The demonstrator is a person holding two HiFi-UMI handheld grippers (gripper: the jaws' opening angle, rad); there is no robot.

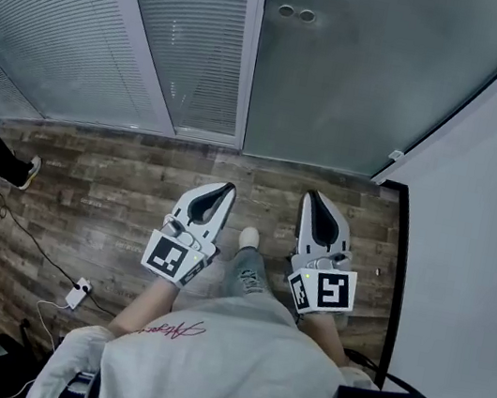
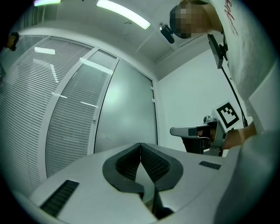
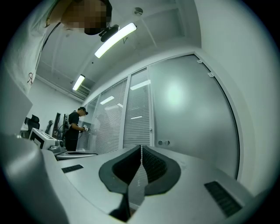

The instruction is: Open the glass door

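Left tool [image 1: 228, 188] and right tool [image 1: 312, 197] shut, holding nothing, side by side. Well short of door [image 1: 365, 80]; strip of floor [image 1: 118, 180] between. Wall [image 1: 472, 280] edge near right tool.

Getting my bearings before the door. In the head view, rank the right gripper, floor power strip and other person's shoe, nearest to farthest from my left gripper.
1. Right gripper, close beside it on the right.
2. Power strip, on the floor, lower left.
3. Other person's shoe, far left edge.
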